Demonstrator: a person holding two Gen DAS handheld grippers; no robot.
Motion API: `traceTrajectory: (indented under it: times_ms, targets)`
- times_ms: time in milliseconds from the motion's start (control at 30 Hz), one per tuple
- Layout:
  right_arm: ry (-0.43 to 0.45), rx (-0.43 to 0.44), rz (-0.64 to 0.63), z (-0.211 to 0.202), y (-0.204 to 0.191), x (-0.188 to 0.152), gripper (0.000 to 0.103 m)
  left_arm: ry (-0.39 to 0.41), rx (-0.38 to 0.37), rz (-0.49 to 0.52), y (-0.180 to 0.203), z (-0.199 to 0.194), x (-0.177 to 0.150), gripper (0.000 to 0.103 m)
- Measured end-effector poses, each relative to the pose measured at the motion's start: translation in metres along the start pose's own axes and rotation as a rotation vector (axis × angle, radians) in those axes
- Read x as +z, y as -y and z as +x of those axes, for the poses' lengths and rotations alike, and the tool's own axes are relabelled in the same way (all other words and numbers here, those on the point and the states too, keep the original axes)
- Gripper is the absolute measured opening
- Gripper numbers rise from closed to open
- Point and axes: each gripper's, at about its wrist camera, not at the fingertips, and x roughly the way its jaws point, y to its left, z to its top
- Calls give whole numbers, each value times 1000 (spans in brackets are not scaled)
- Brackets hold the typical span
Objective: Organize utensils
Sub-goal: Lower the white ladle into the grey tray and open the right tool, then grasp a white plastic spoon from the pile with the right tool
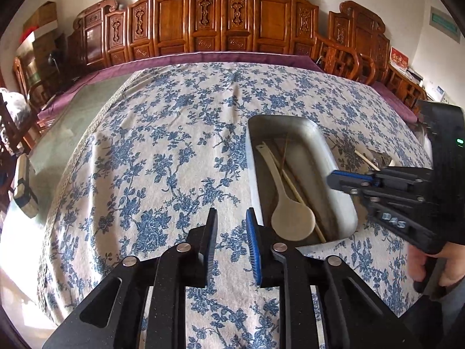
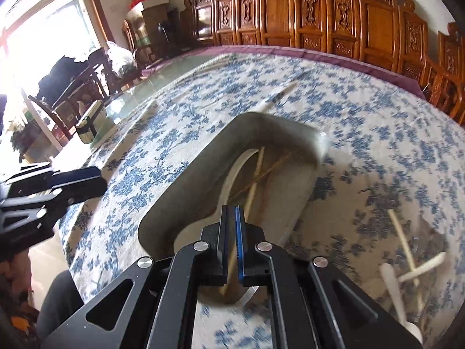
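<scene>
- We are looking at a metal tray (image 1: 319, 142) lying on the desk, to the right of its middle in the left wrist view.
- Inside the tray a pale rice paddle (image 1: 292, 215) is lying lengthwise, its round blade at the near end, and thin chopsticks (image 1: 293, 187) are crossing its handle.
- More utensils are lying on the cloth to the right of the tray: a light chopstick (image 2: 402, 242) and a white spoon (image 2: 423, 266) crossing it, both blurred.
- We are holding the right gripper (image 2: 231, 218) over the near end of the tray, its fingers standing almost together; a thin pale stick is showing in the narrow slot between them, but with the blur we cannot tell whether they are pinching it.
- We are holding the left gripper (image 1: 231, 218) over the cloth just left of the tray's near corner, its fingers standing a little apart with nothing between them.
- A hand (image 1: 436, 261) is gripping the right gripper's handle at the right edge.
- A blue-flowered cloth (image 1: 162, 145) is covering the desk, with a purple cloth showing beyond it.
- Carved wooden chairs (image 1: 221, 20) are lining the desk's far side.
</scene>
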Motion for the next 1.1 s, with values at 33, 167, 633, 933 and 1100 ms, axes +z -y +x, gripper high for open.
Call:
traceTrajectory:
  times_ms: [33, 167, 633, 933, 1100]
  targets:
    - [12, -9, -11, -13, 5, -5, 6, 2, -3, 4, 3, -1, 0, 23]
    - [46, -56, -5, -58, 36, -27, 18, 0, -20, 26, 23, -4, 0, 23]
    - [14, -255, 160, -120, 160, -122, 32, -2, -103, 111, 109, -9, -4, 25]
    - [-46, -219, 252, -96, 183, -146, 34, -40, -134, 138, 145, 0, -22, 25]
    - [-53, -186, 276, -91, 185, -147, 36, -57, -145, 149, 161, 4, -29, 25]
